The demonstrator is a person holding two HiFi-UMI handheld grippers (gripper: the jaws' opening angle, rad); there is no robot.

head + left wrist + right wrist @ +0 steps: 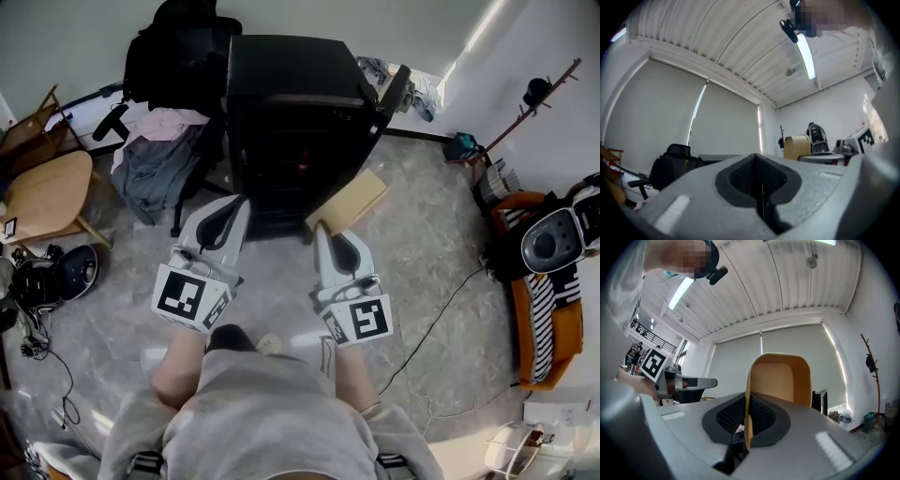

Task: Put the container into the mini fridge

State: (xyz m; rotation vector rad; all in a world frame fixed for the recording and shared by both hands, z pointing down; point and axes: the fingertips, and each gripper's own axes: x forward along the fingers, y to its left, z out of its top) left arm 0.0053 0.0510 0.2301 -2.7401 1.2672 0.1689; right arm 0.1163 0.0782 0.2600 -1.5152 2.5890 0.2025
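The black mini fridge (291,112) stands on the floor ahead, its door (394,89) swung open to the right. A flat tan container (349,200) sits in front of the fridge's lower right corner, with my right gripper (321,230) shut on its near edge. In the right gripper view the container (780,380) rises upright between the jaws of the right gripper (746,427). My left gripper (234,202) points at the fridge's lower left, shut and holding nothing. In the left gripper view the left gripper (761,187) shows its pads pressed together, and the container (797,146) appears to the right.
A black office chair (169,150) heaped with clothes stands left of the fridge. A wooden chair (42,192) and a round black device (66,272) lie further left. An orange seat (544,281) with a vacuum is at the right. A cable (441,309) crosses the floor.
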